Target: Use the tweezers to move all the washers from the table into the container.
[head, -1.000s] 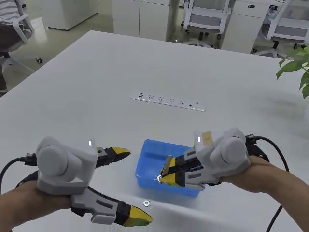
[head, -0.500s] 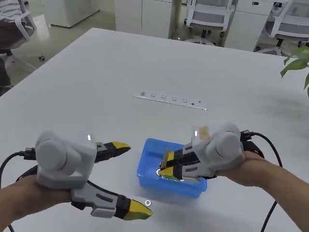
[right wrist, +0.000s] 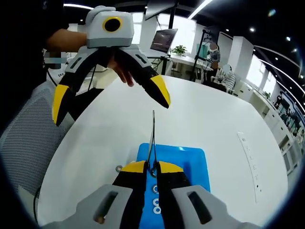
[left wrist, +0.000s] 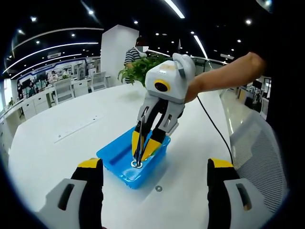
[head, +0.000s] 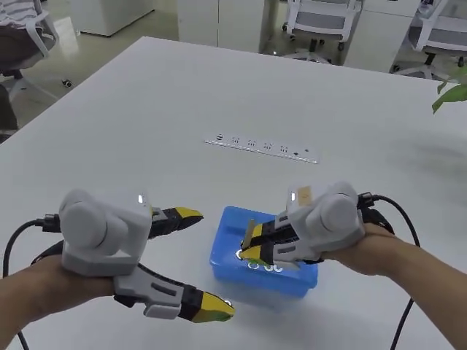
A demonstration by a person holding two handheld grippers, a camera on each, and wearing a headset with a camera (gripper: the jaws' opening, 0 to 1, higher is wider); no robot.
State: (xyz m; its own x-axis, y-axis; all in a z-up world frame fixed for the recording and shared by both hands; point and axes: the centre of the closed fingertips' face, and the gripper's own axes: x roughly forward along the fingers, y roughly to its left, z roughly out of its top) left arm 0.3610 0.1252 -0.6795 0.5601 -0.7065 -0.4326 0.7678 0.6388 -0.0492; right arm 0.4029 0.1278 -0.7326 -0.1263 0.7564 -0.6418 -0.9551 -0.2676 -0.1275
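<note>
The right tongs [right wrist: 152, 169] are still squeezed nearly shut on the tweezers [right wrist: 152, 136], just like a second ago. They still hang over the blue box [head: 295, 281]. The left tongs [head: 206, 262] have stayed wide open and hold nothing. Their lower yellow tip has come closer to the one washer on the desk [left wrist: 158, 189]. Now that washer sits just beside the tip, in front of the box. The head camera has also moved a little, so the whole picture has slid.

The desk [head: 146, 117] is big, flat and pale grey. A long white power strip [head: 263, 148] lies on it, well beyond the box. Behind the desk stand grey office chairs [head: 321, 22] and white cupboards [head: 204, 18]. A green leaf [head: 454, 93] pokes in at the right edge. A person [head: 16, 25] sits on a chair at the far left.

The tweezers are thin, dark and long. They stick out from between the yellow tips of the right tongs and point down into the box. In the left gripper view a small ring [left wrist: 137, 164] sits right at their point, but I cannot tell if it is pinched or just lying there. Two more washers in the box [head: 264, 266] lie side by side on the blue floor. They are tiny, round and shiny, each with a hole in the middle.
</note>
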